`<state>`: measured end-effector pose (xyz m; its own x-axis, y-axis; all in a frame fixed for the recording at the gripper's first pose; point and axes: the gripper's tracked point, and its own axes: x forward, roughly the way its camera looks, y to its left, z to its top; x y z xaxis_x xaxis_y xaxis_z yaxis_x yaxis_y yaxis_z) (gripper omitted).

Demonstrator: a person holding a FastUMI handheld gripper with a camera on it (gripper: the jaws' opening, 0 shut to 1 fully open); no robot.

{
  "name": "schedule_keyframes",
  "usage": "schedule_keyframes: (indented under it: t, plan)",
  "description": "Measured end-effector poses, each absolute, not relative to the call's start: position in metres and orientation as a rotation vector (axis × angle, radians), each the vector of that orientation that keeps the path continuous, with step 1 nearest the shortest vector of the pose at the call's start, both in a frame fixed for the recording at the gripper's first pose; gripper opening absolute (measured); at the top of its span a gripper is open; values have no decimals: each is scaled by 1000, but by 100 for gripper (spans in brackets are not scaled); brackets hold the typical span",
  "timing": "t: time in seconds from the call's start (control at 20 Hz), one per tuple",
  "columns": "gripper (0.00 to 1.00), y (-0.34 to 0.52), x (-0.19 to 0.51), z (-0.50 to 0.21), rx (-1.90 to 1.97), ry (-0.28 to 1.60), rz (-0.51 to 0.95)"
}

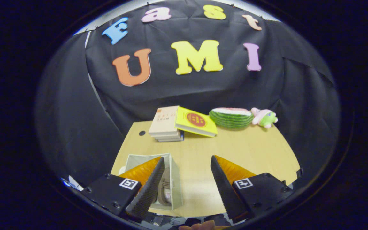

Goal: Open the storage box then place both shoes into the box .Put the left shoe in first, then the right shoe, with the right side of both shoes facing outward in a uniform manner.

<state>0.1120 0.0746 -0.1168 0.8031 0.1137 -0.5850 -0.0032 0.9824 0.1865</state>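
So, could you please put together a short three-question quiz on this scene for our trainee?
1. True or false: the hand-held gripper is shut on a shoe.
2. What leans on the stack of books? A) the yellow book B) the watermelon toy C) the storage box
3. Fill in: a shoe lies inside the ____.

Key:
1. False; the fingers stand apart over the table, gripping nothing.
2. A; the yellow book rests tilted against the stack, and the watermelon toy sits further right.
3. Storage box, open, by the left finger.

Gripper (pixel 187 182): ridged wedge fingers (pixel 150 188), black screwed mounts, square tag markers.
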Motion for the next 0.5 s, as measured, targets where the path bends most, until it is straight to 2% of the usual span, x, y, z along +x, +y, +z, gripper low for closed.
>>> schedule_keyframes:
  t: [0.1, 0.2, 0.5]
  plan:
    - [95, 61, 107, -91, 178, 533, 36]
    - [100, 48, 101, -73, 169, 453, 8]
    - [100, 20, 70, -53, 162, 330, -35]
